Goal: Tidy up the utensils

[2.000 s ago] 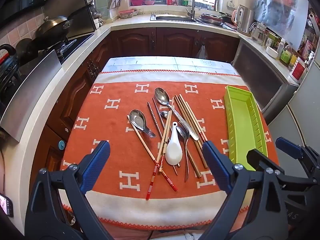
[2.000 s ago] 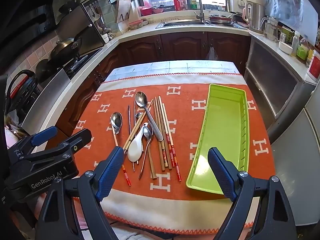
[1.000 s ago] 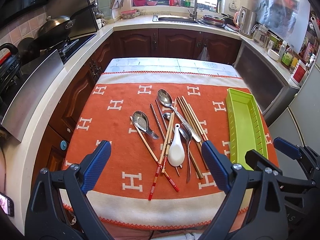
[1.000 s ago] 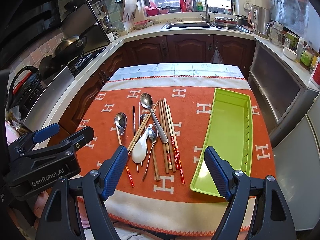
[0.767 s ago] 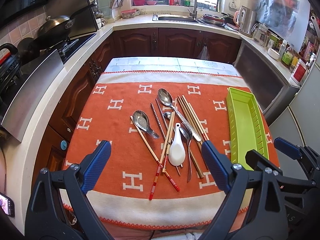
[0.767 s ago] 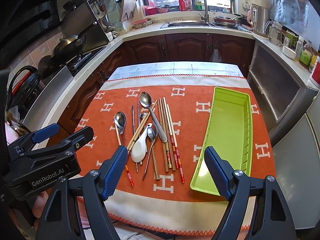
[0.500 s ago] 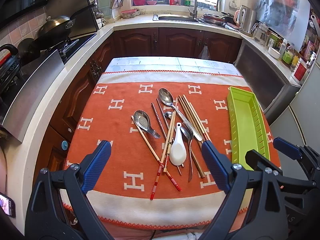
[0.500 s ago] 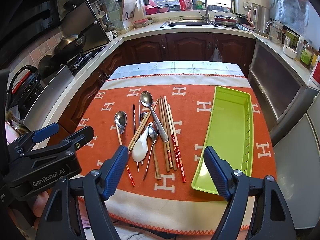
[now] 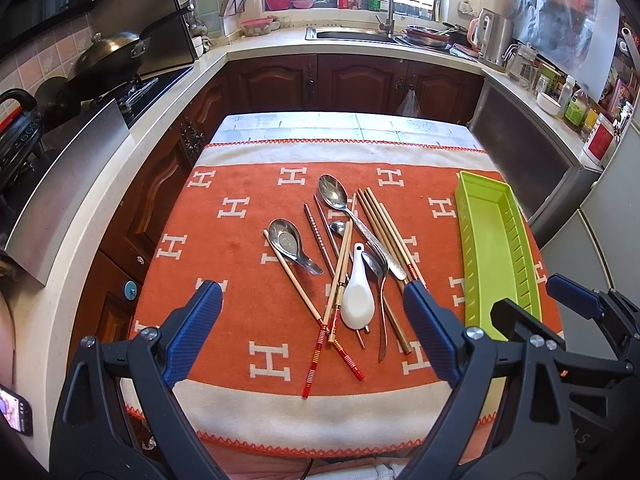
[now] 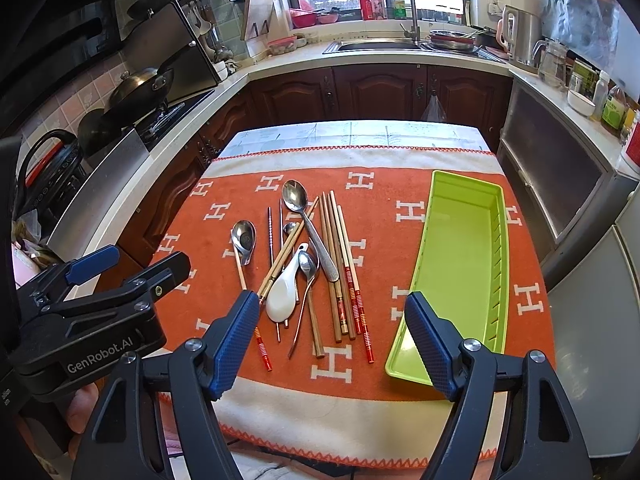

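A loose pile of utensils lies mid-table on an orange cloth [image 9: 224, 280]: a white ceramic spoon [image 9: 358, 298] [image 10: 283, 295], a large metal spoon [image 9: 334, 196] [image 10: 295, 198], a short metal spoon [image 9: 285, 240] [image 10: 244, 237], several wooden and red-tipped chopsticks [image 9: 394, 240] [image 10: 340, 272]. An empty green tray [image 9: 496, 248] [image 10: 460, 264] lies to the right. My left gripper [image 9: 312, 328] is open and empty, near the front edge before the pile. My right gripper [image 10: 332, 340] is open and empty, between pile and tray.
The table stands in a U-shaped kitchen. A stove with a wok [image 9: 108, 56] is on the left counter, a sink [image 9: 352, 34] at the back, a kettle [image 9: 494, 40] and jars on the right counter. The table's front edge is just below both grippers.
Both grippers drifted slightly back and up from the table, so the view shifted a little. Nothing on the table moved and both stayed open.
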`<state>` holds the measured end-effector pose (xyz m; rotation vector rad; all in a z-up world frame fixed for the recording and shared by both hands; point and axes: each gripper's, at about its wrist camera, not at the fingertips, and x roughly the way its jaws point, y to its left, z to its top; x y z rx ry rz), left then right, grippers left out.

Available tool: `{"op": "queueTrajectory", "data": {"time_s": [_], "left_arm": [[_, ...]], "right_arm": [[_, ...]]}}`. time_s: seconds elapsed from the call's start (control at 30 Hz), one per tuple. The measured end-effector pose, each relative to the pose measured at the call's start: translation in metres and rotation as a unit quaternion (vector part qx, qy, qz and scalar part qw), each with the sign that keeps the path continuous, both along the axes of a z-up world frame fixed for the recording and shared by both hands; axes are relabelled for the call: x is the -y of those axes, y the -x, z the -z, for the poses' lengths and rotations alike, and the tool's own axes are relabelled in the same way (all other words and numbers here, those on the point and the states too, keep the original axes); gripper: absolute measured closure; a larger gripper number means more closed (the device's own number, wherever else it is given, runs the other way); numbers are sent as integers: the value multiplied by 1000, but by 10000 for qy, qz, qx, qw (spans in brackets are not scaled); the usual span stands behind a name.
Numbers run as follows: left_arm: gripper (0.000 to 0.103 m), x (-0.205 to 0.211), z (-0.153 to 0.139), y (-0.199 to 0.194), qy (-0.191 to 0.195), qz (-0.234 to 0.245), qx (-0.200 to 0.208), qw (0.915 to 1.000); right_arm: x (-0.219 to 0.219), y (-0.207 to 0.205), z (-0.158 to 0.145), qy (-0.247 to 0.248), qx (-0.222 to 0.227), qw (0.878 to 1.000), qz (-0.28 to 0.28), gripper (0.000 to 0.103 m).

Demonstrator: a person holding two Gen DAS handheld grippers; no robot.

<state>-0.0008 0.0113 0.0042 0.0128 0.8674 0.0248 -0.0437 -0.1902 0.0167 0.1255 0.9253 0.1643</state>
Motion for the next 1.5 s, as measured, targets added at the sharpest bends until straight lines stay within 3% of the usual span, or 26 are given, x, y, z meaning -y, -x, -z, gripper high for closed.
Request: {"op": "queueTrajectory", "data": {"time_s": [0.23, 0.4, 0.5, 0.67, 0.77, 1.0, 1.13, 1.23, 1.5], "left_arm": [[13, 2, -3, 1, -306, 136, -44, 9994], [13, -5, -1, -4, 54, 272, 57, 9996], [13, -7, -5, -7, 95, 393, 384, 9984], [12, -28, -8, -22, 220, 209, 301, 9991], [12, -49, 0, -36, 504, 68, -15, 9987], [14, -89, 51, -70, 565, -407, -867, 9938], [35, -102, 98, -84, 935, -549, -1447, 9835], [46, -100, 130, -93, 1028, -631, -1802, 9762], [62, -76, 182, -109, 1036, -634, -2329, 9649]], "right_arm": [[-2, 2, 2, -40, -3, 10000, 8, 28], [-3, -2, 5, -103, -71, 9999, -37, 33], [-3, -9, 7, -164, -156, 9997, -102, 36], [0, -29, 11, -320, -277, 9989, -177, 40], [-1, -44, 13, -398, -360, 9983, -221, 42], [-23, -84, 27, -497, -505, 9962, -509, 46], [-38, -109, 46, -732, -743, 9926, -629, 50], [-46, -124, 65, -913, -932, 9892, -668, 53], [-51, -145, 112, -1186, -1348, 9819, -603, 56]]}}
